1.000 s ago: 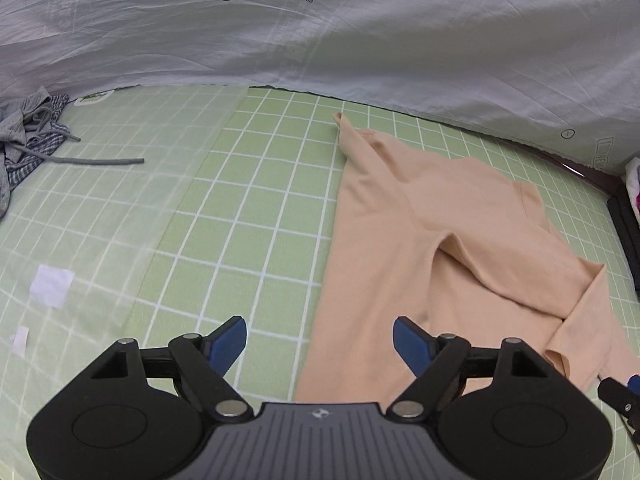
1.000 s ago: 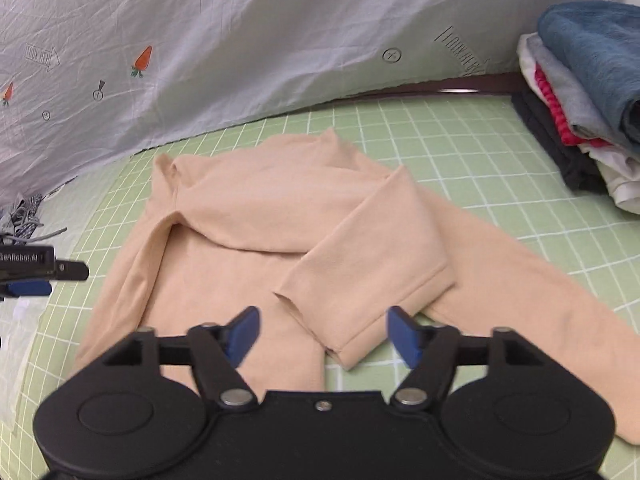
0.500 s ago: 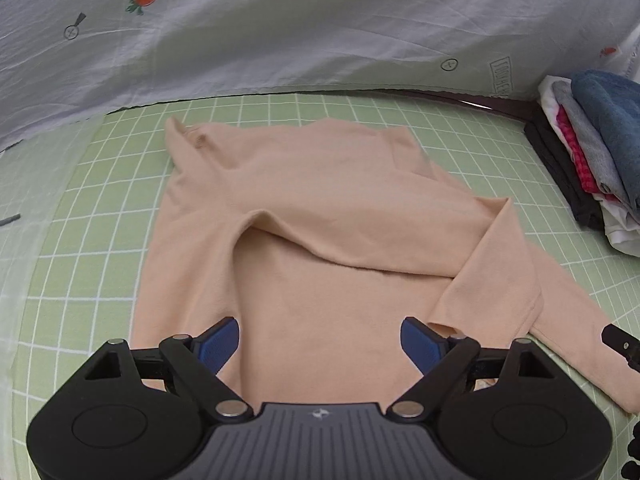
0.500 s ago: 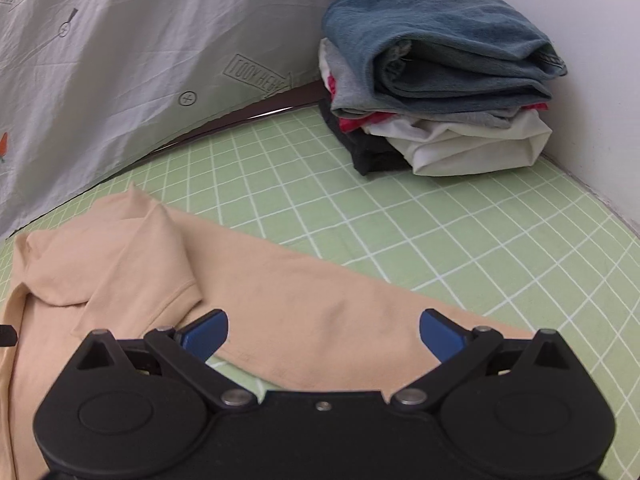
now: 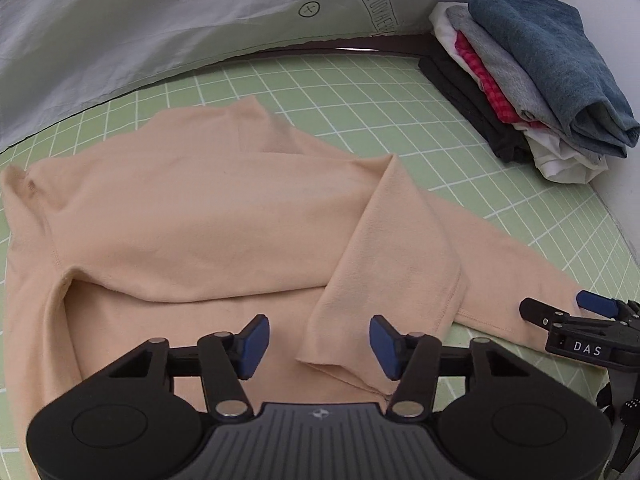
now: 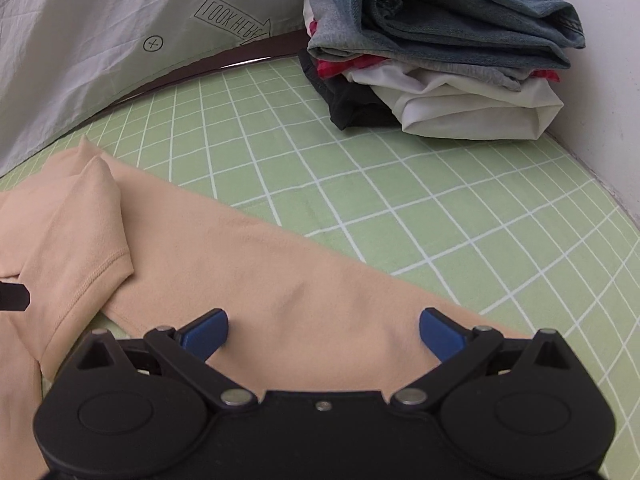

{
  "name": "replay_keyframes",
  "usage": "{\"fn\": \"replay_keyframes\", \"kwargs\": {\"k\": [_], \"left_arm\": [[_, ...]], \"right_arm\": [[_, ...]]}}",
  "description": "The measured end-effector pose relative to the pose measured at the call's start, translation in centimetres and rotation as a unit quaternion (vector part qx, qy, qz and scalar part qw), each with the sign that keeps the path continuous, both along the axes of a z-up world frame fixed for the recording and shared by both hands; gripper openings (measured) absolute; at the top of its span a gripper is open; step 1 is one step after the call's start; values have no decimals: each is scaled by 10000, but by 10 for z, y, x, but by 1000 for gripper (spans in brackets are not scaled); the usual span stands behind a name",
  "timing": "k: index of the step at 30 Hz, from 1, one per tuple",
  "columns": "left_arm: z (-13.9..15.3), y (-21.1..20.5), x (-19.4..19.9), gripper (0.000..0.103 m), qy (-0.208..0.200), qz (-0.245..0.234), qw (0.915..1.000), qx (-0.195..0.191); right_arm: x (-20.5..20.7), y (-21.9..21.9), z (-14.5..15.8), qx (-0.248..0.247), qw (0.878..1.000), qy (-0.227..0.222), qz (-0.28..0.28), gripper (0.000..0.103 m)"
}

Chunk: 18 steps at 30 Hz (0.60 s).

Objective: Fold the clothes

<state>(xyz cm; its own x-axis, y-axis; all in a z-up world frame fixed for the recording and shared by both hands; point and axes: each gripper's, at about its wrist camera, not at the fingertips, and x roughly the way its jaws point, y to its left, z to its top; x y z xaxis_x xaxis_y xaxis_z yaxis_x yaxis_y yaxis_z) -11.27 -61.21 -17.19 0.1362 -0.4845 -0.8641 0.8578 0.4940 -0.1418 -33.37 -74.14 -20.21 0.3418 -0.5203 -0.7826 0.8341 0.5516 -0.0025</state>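
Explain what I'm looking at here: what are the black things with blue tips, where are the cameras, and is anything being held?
There is no robot: a person carries a two-finger gripper in each hand, and each picture comes from a fisheye camera on one gripper looking along its fingers. The left gripper hovers over the cuff of a folded-in sleeve; its jaws are closing, the blue pads not yet pressing on cloth. The right gripper stands open over the other sleeve and also shows at the right edge of the left view. Both sleeves belong to a peach long-sleeved top spread on a green grid mat. A stack of folded clothes sits in the far corner. Nothing is held.
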Motion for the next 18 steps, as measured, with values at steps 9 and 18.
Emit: {"fn": "replay_keyframes", "kwargs": {"k": [9,18], "left_arm": [[3,13,-3,4,193,223,9989,-360],[24,63,-10,4,492,928,9903,-908]], "right_arm": [[1,-1,1,39,10000,29,-9,103],[5,25,11,84,9984,349,437,103]]}}
